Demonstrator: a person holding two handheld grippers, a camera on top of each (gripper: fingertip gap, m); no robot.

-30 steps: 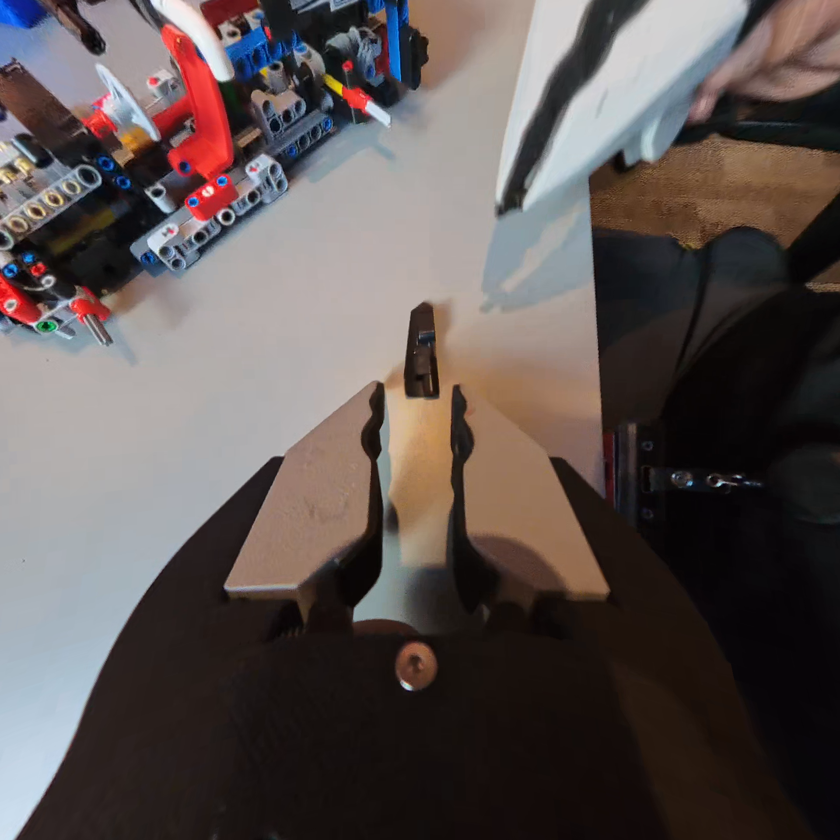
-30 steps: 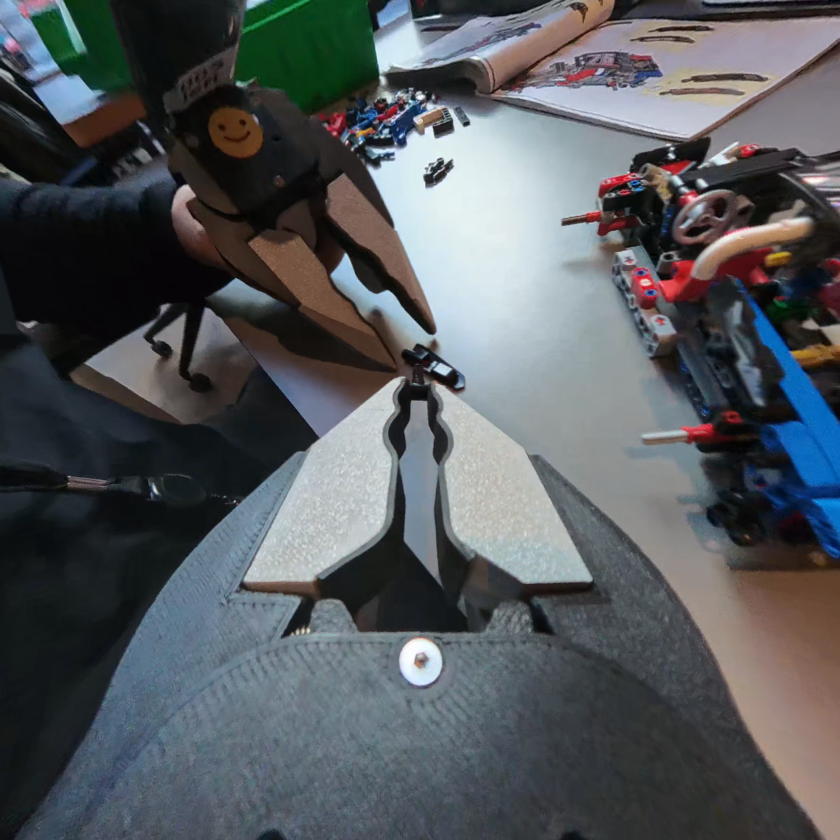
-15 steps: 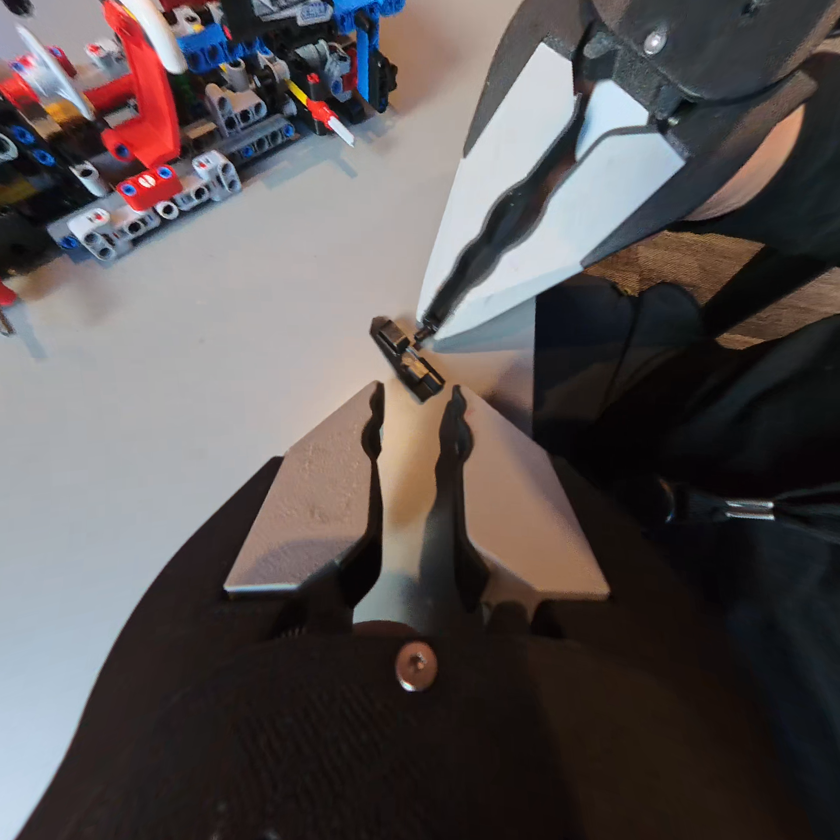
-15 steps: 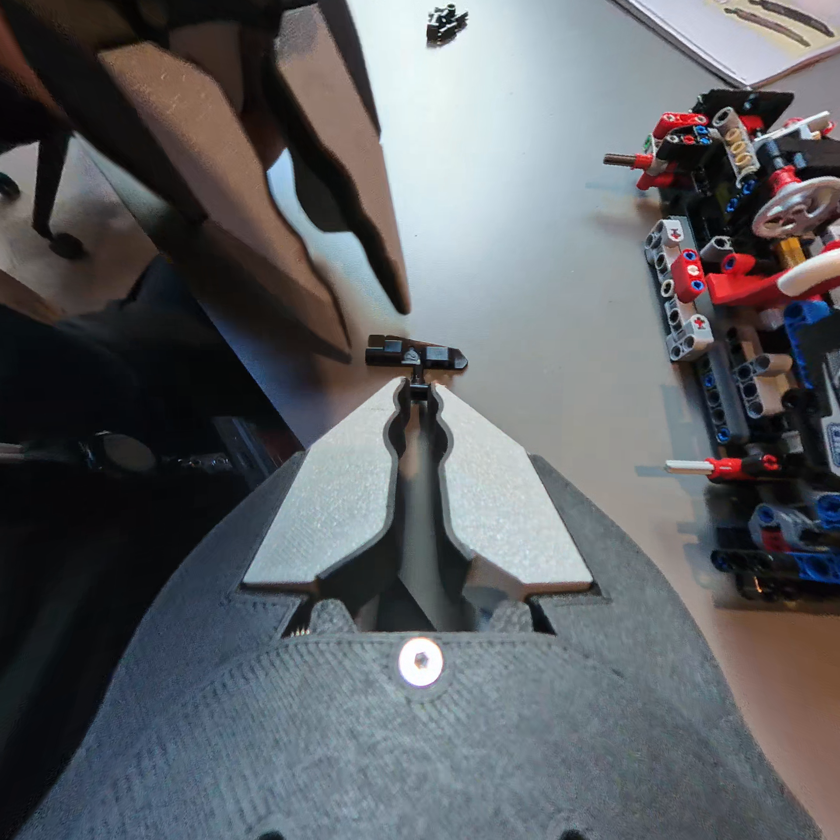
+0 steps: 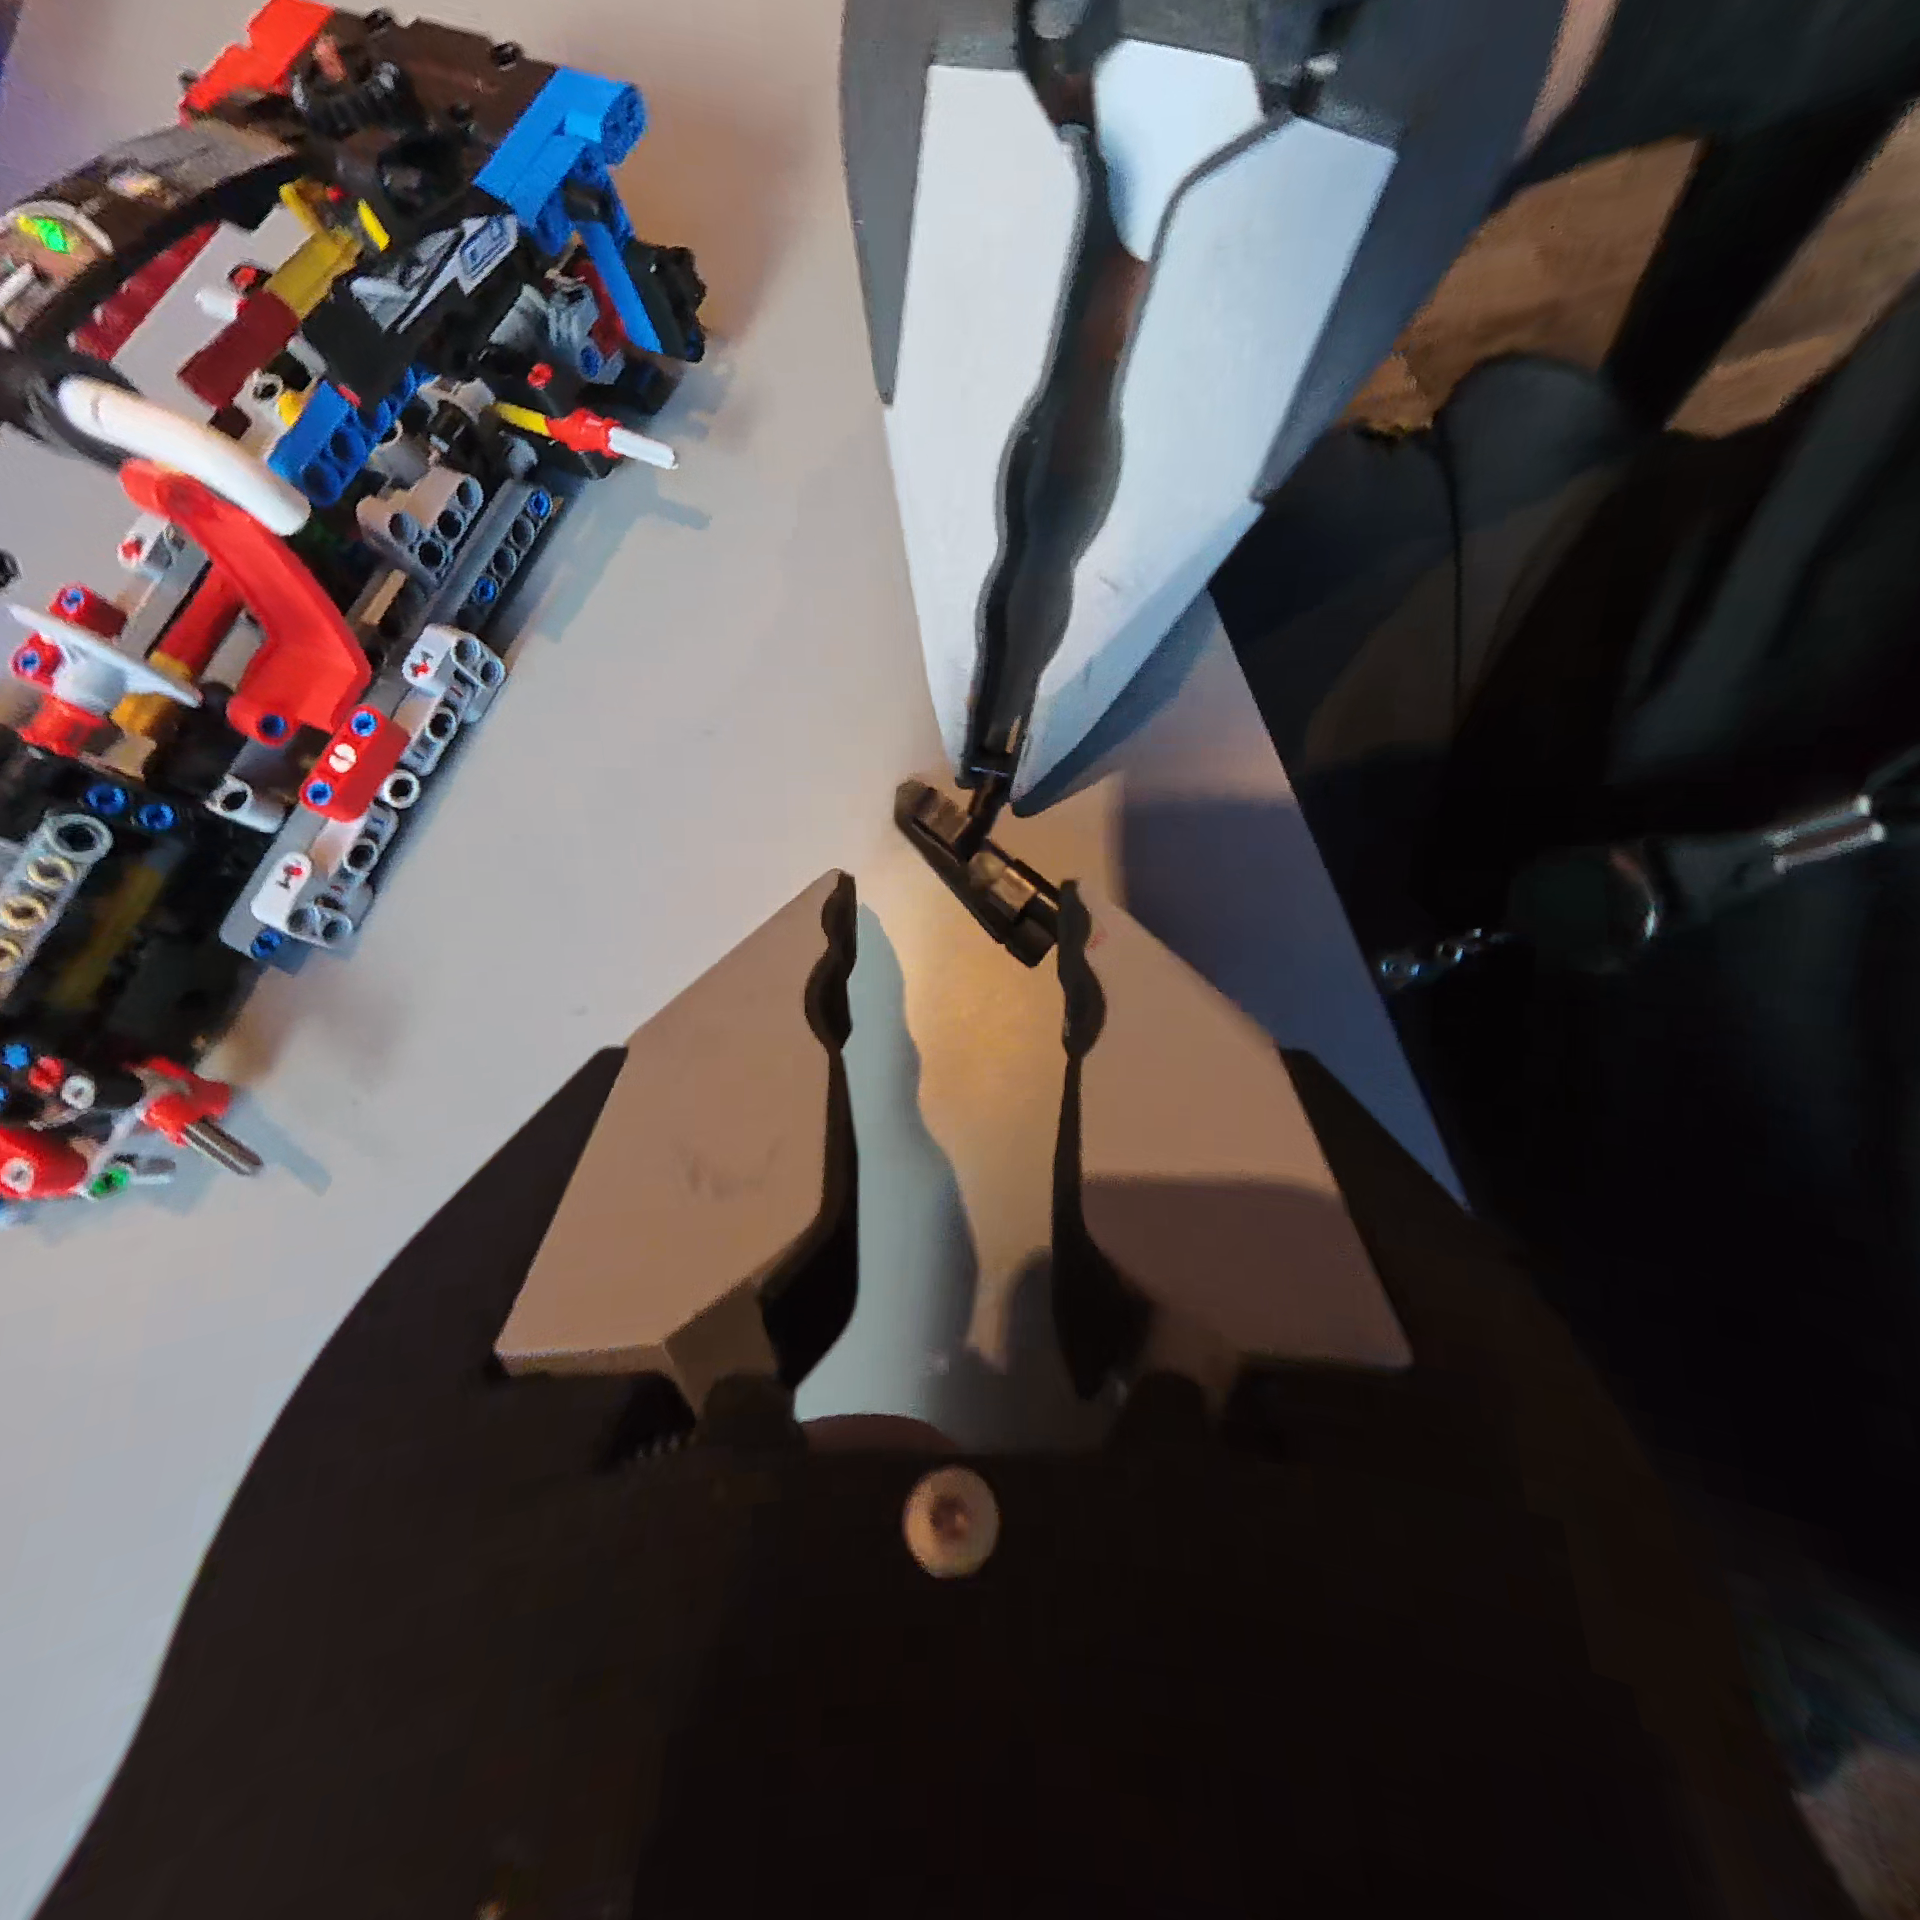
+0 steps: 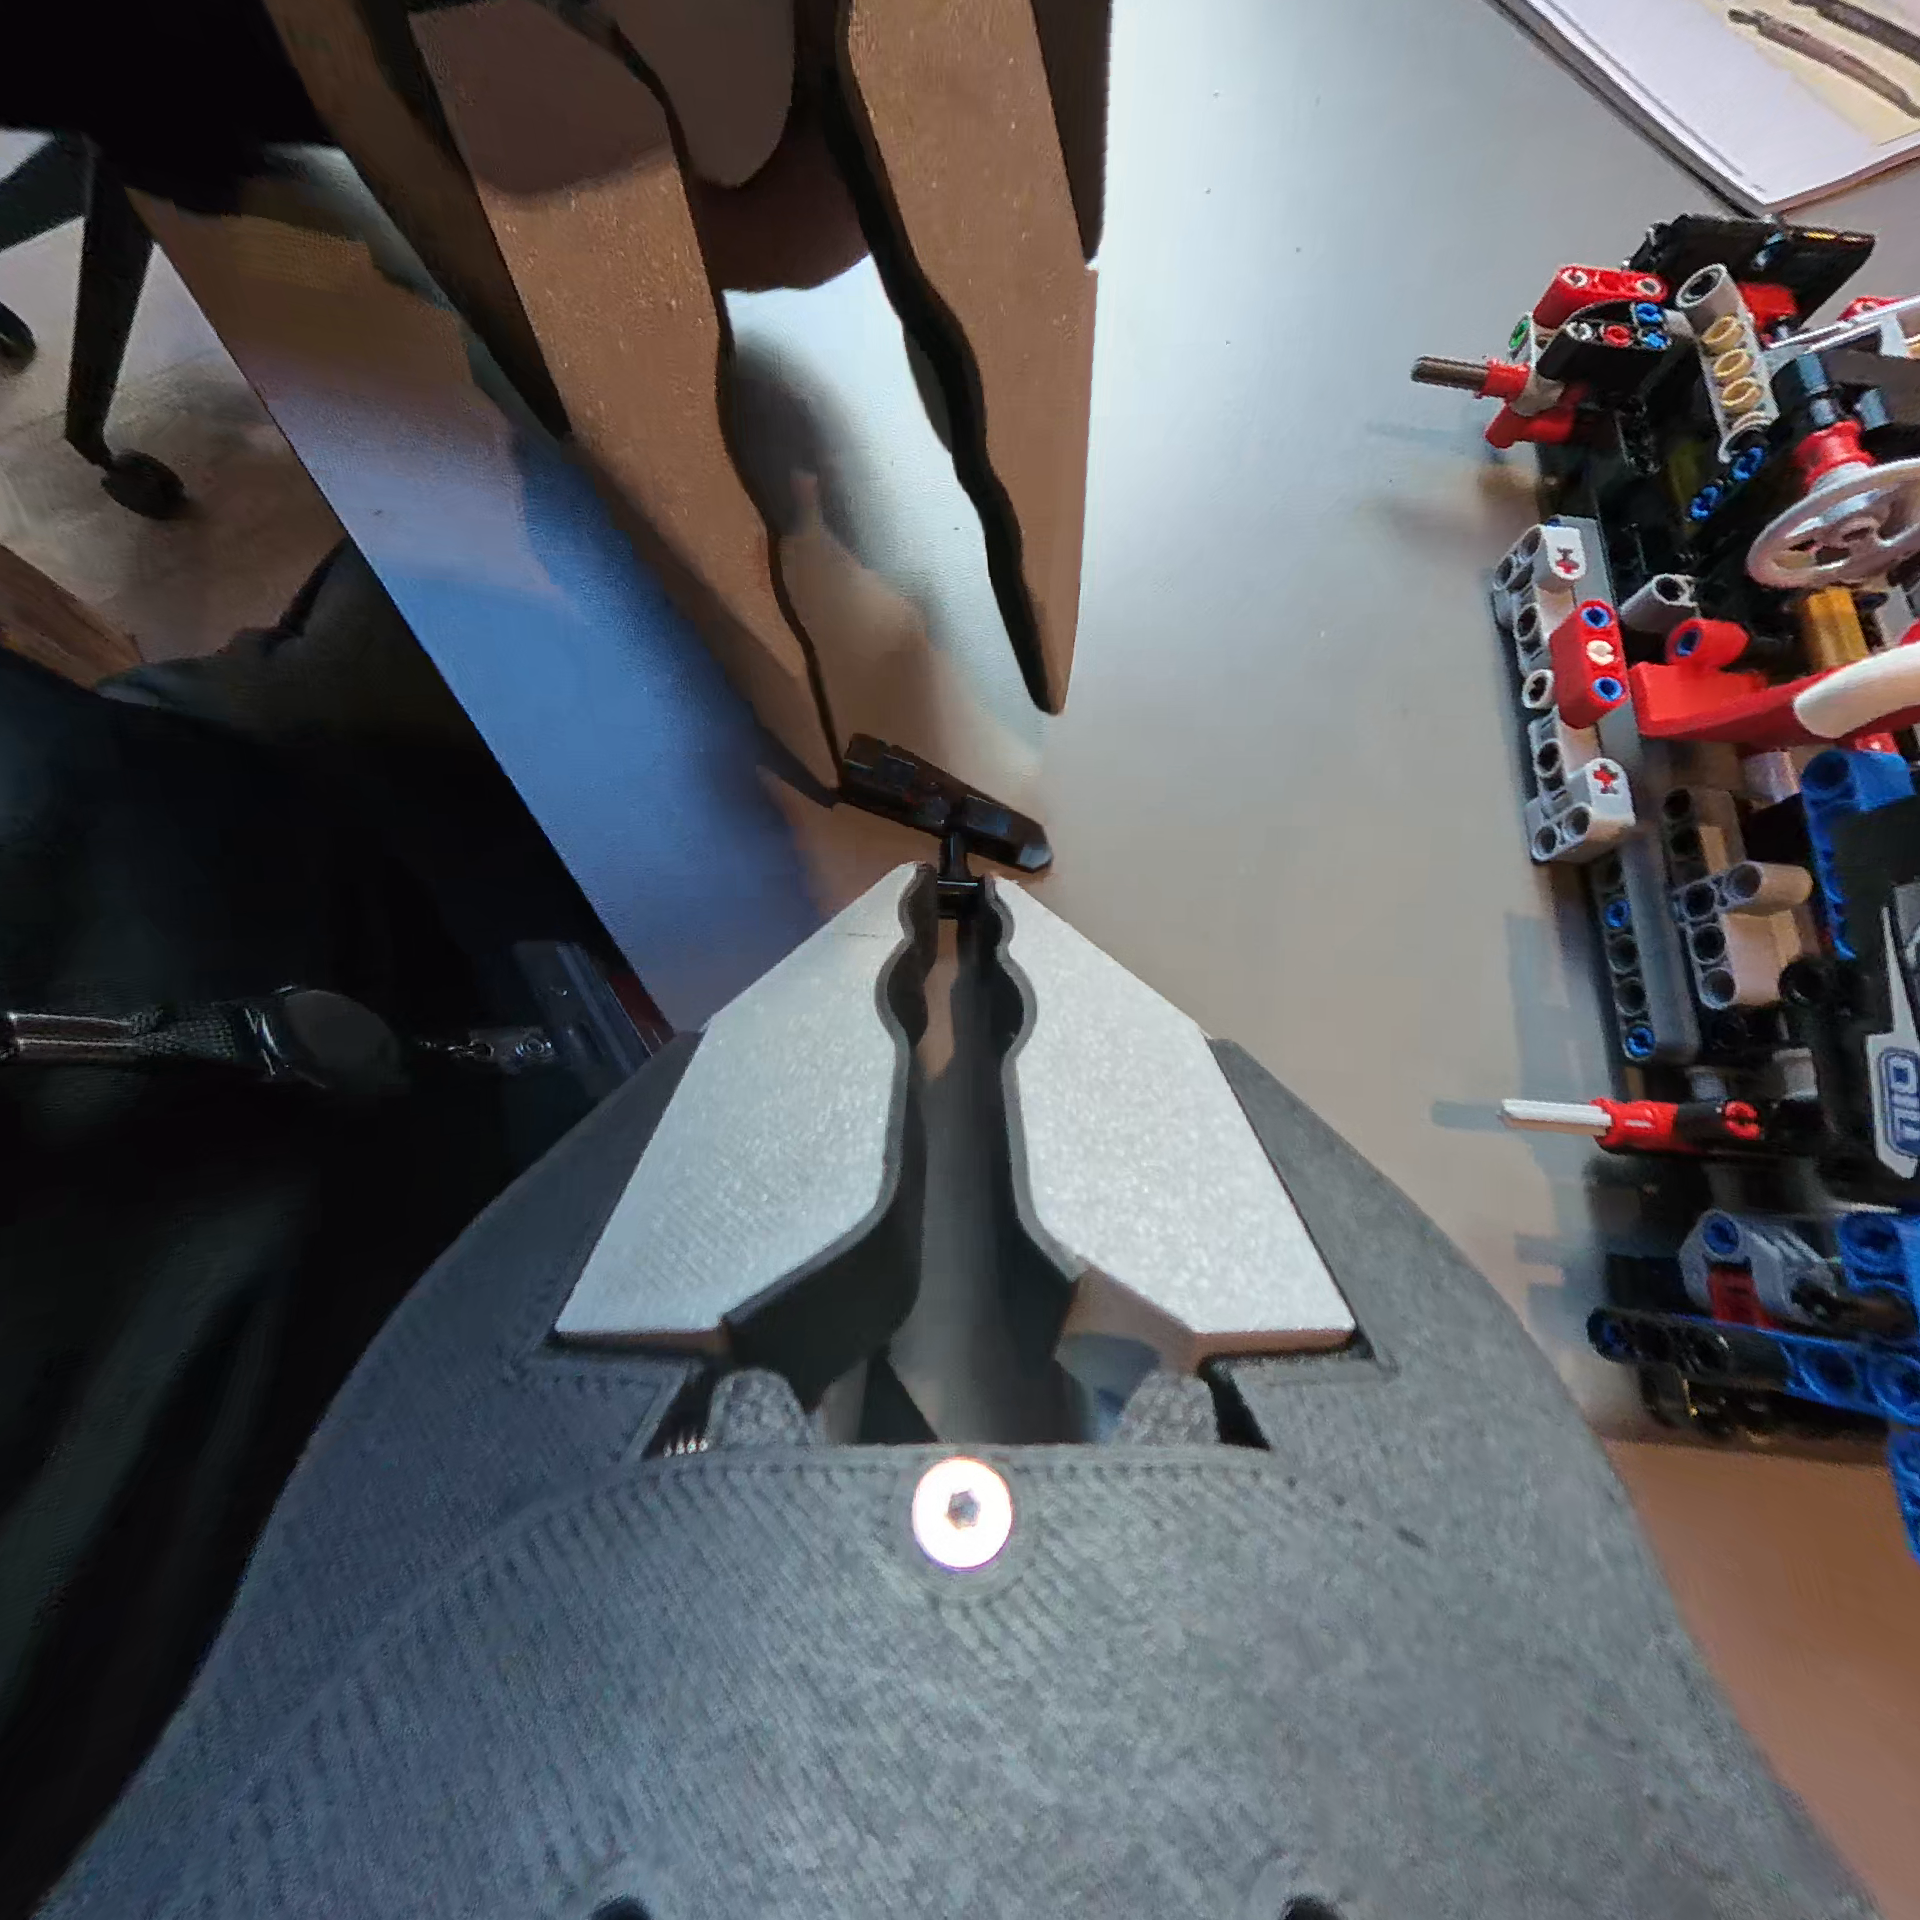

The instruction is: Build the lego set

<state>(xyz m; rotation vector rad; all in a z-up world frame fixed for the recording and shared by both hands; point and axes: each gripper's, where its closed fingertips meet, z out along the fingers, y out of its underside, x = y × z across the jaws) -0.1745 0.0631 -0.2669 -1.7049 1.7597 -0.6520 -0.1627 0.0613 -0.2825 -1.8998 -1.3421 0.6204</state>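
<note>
A small black lego beam (image 5: pixel 977 878) lies on the white table near its edge. My right gripper (image 6: pixel 951 883) is shut on a short black pin (image 6: pixel 951 868) that stands in the beam's side (image 6: pixel 940 800). In the left wrist view the right gripper (image 5: pixel 987 769) comes down from above onto the beam. My left gripper (image 5: pixel 956 894) is open, with its right fingertip (image 5: pixel 1070 904) against the beam's near end. In the right wrist view the left gripper (image 6: pixel 940 732) hangs open over the beam. The half-built lego vehicle (image 5: pixel 312 520) stands off to the side; it also shows in the right wrist view (image 6: pixel 1714 831).
The table edge (image 5: pixel 1299 883) runs right beside the beam, with a person's dark clothing and a lanyard clip (image 6: pixel 312 1039) beyond it. An open instruction booklet (image 6: pixel 1766 94) lies at the far end. A chair leg with a castor (image 6: pixel 114 416) stands on the floor.
Both grippers have closed in on the black beam. The left jaws have opened wider and its right fingertip now touches the beam's end. The beam has turned to lie diagonally.
</note>
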